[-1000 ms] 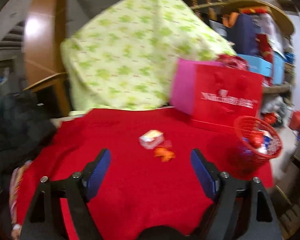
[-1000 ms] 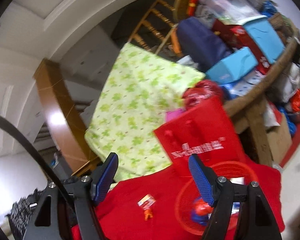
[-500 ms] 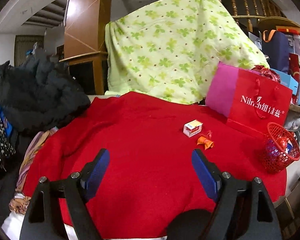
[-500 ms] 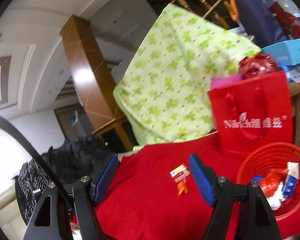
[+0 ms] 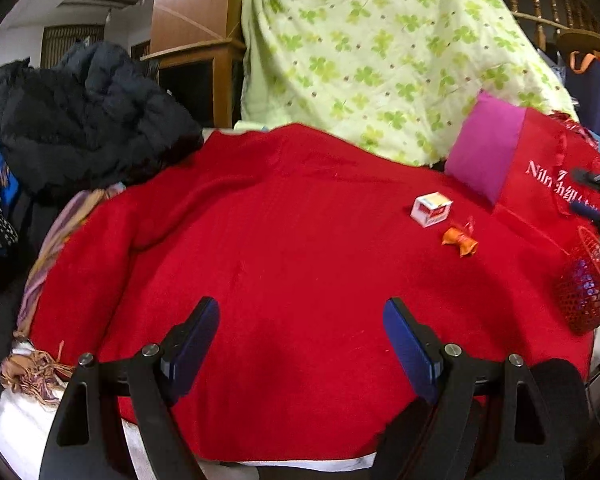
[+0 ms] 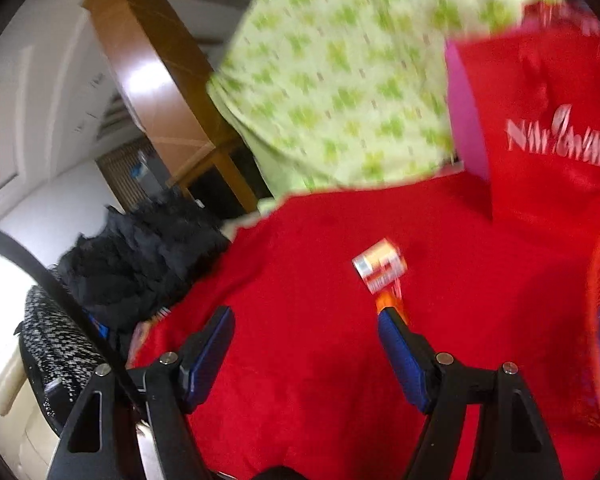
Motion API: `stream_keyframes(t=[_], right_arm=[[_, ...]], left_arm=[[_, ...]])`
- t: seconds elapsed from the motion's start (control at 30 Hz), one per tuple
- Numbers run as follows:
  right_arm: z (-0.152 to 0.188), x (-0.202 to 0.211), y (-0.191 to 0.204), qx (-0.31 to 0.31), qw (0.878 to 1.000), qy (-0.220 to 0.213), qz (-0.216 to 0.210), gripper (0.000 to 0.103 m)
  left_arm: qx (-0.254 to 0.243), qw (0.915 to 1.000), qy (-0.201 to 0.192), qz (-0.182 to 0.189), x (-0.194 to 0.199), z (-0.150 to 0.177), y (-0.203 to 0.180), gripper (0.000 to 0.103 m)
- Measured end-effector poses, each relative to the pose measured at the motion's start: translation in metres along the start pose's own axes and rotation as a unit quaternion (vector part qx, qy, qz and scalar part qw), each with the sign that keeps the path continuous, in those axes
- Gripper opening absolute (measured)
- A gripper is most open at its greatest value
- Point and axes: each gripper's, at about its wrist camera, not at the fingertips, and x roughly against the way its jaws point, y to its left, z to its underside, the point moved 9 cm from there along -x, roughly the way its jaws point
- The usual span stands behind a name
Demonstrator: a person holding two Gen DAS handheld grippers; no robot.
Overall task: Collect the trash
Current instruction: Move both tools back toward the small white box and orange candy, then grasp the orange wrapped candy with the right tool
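A small white and red box (image 5: 431,209) and an orange wrapper (image 5: 460,241) lie on the red cloth (image 5: 292,240) at the right. A red mesh basket (image 5: 590,288) with trash in it stands at the cloth's right edge. My left gripper (image 5: 300,320) is open and empty, low over the near middle of the cloth. My right gripper (image 6: 306,324) is open and empty; the box (image 6: 379,266) lies just beyond its right finger, which partly hides the wrapper (image 6: 386,300). The basket's rim (image 6: 598,280) shows at far right.
A red and pink gift bag (image 5: 532,160) stands behind the trash, also in the right wrist view (image 6: 540,128). A green clover-print sheet (image 5: 380,52) hangs behind the table. Black clothing (image 5: 80,112) is piled at the left.
Both views swung left and downward. The right gripper dropped closer to the cloth, toward the box and wrapper. The left gripper's view shows the trash shifted further right.
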Motion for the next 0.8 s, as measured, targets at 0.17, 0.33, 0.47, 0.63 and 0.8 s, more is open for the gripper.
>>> stream_keyframes(t=[0.17, 0.33, 0.47, 0.63, 0.8], right_arm=[[0.011, -0.078, -0.043, -0.017, 0.997, 0.060, 0.034, 0.077], [0.018, -0.148, -0.082, -0.025, 0.993, 0.099, 0.066, 0.075], [0.023, -0.190, -0.098, -0.037, 0.989, 0.123, 0.077, 0.059], [0.035, -0.220, -0.109, -0.042, 0.984, 0.143, 0.099, 0.035], [0.035, -0.192, -0.115, -0.071, 0.989, 0.099, 0.081, 0.035]], left_arm=[[-0.004, 0.9997, 0.023, -0.002, -0.025, 0.001, 0.006, 0.084], [-0.015, 0.9991, 0.039, 0.003, -0.056, -0.009, -0.001, 0.084], [-0.024, 0.9984, 0.047, 0.022, -0.080, -0.023, -0.015, 0.084], [-0.064, 0.9958, 0.046, 0.046, -0.111, -0.048, -0.047, 0.084], [-0.088, 0.9910, 0.055, 0.084, -0.140, -0.066, -0.083, 0.084]])
